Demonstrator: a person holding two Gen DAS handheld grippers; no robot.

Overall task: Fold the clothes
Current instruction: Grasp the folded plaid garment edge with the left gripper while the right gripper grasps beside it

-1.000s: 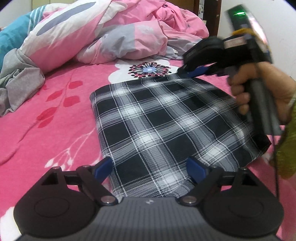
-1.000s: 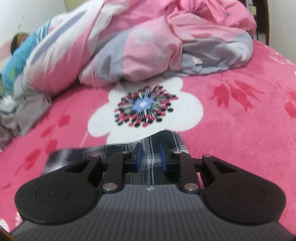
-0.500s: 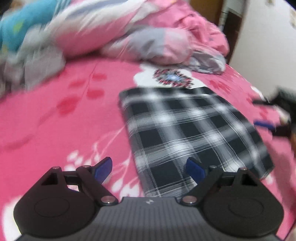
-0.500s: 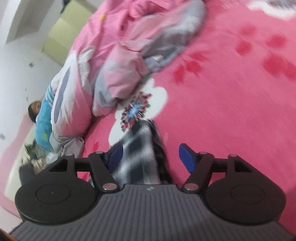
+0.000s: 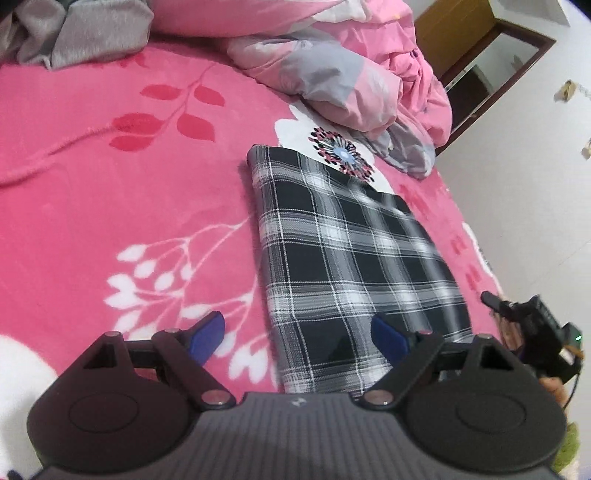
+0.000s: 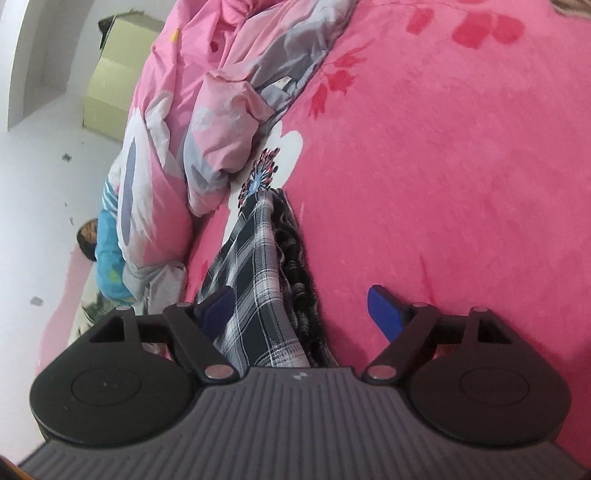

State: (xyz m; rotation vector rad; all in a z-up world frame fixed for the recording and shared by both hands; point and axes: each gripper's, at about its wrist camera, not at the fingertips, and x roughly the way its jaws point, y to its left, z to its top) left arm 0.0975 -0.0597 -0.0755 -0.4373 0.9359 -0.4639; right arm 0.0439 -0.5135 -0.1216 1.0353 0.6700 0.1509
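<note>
Lying flat on the pink blanket [image 5: 110, 206] is the plaid cloth [image 5: 347, 258], folded into a neat rectangle, black with white and grey checks. Its far corner overlaps the white flower print [image 5: 340, 151] on the blanket.

Your left gripper [image 5: 297, 332] hovers over the cloth's near edge with its blue pads spread wide; one pad sits above the blanket just beside the cloth, the other above the cloth itself. Nothing is pinched.

Your right gripper [image 6: 304, 310] is seen tilted, low at the cloth's side edge, where the stacked layers show [image 6: 266, 280]. Its jaws are opening; the cloth's edge runs between them, nearer the left pad, but neither pad presses on it.

Beyond the cloth, a rumpled pink and grey duvet [image 5: 354, 74] is heaped on the bed. A grey garment [image 5: 85, 33] lies bunched at the far left.
</note>
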